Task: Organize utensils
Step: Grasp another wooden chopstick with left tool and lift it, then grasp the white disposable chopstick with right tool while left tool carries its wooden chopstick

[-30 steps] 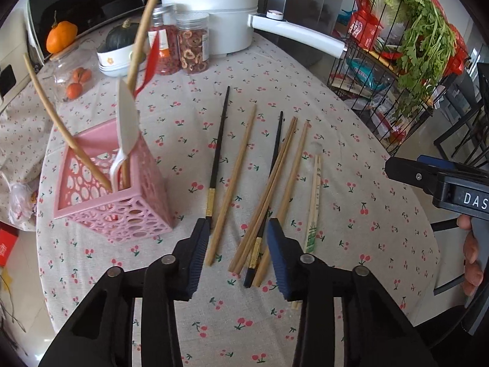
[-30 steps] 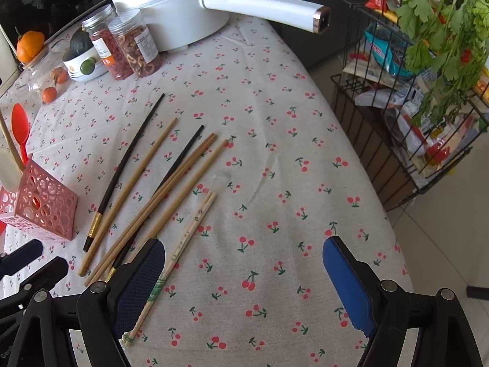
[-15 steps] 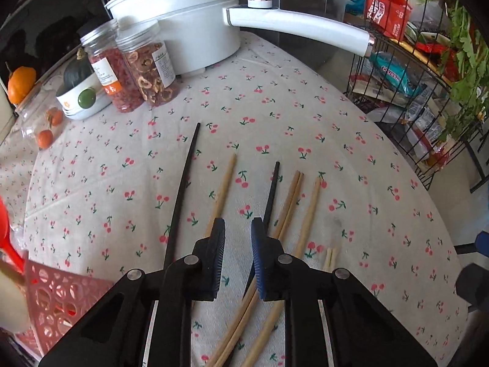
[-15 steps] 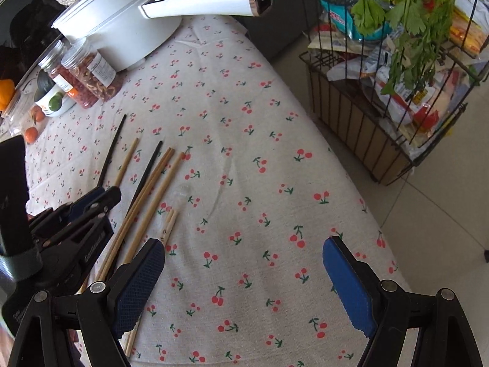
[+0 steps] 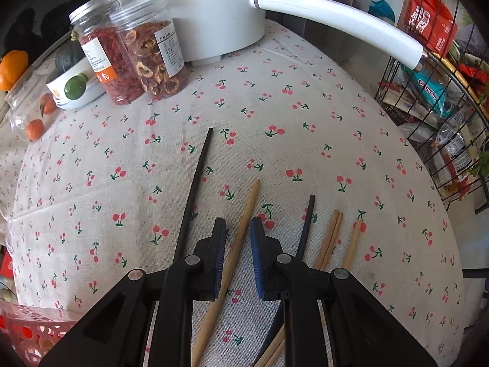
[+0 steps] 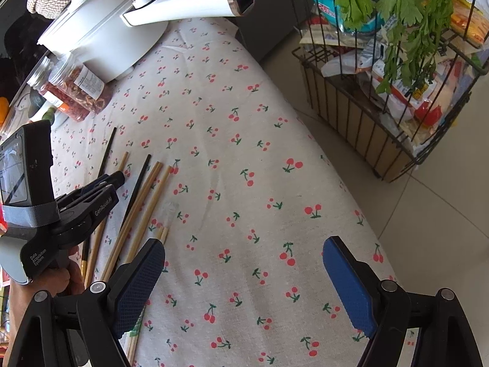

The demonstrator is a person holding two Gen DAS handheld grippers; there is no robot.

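My left gripper (image 5: 237, 238) is closing its jaws around a light wooden chopstick (image 5: 241, 229) lying on the cherry-print tablecloth (image 5: 275, 116); pads not yet pressing it. Long black chopstick (image 5: 195, 183) just beside at 9 o'clock, shorter black chopstick (image 5: 307, 223) at 3 o'clock. My right gripper (image 6: 244, 260) hangs with jaws wide apart, nothing between. White pot (image 5: 207, 15) at 12 o'clock.

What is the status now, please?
Left tool closing around one wooden chopstick, pads not yet pressing. Right tool open, empty, over bare tablecloth. Other chopsticks lie close beside; black chopstick just left.
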